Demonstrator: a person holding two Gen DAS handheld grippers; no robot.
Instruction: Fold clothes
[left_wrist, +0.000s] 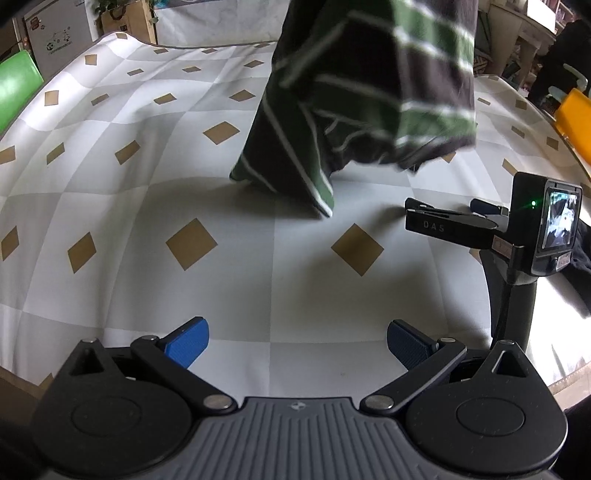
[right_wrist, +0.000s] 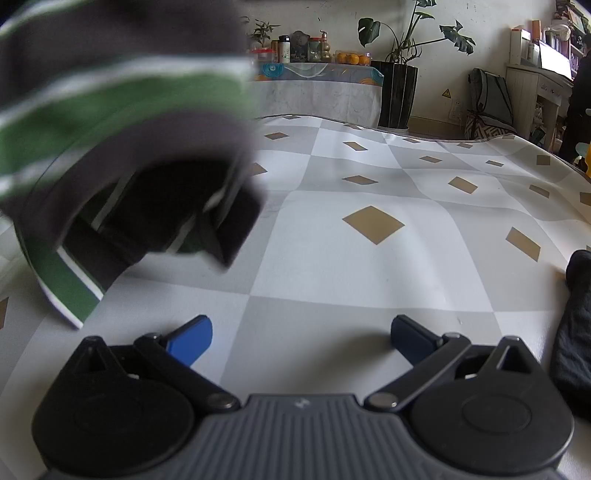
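Left fingers (left_wrist: 297, 341): spread apart, empty, low over the desk (left_wrist: 147, 177).
Right fingers (right_wrist: 301, 341): apart too, gripping nothing.
Shirt (left_wrist: 369, 92): striped, blurred, in the air ahead, low corner touching the desk; what holds it is unseen.
Judgement: probably waiting to catch it.

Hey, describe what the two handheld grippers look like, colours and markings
Both the left gripper and right gripper have black linkage arms, blue finger pads, round black hubs and a ribbed grey body. From the left view, the right gripper's finger reads "DAS" beside a small screen.
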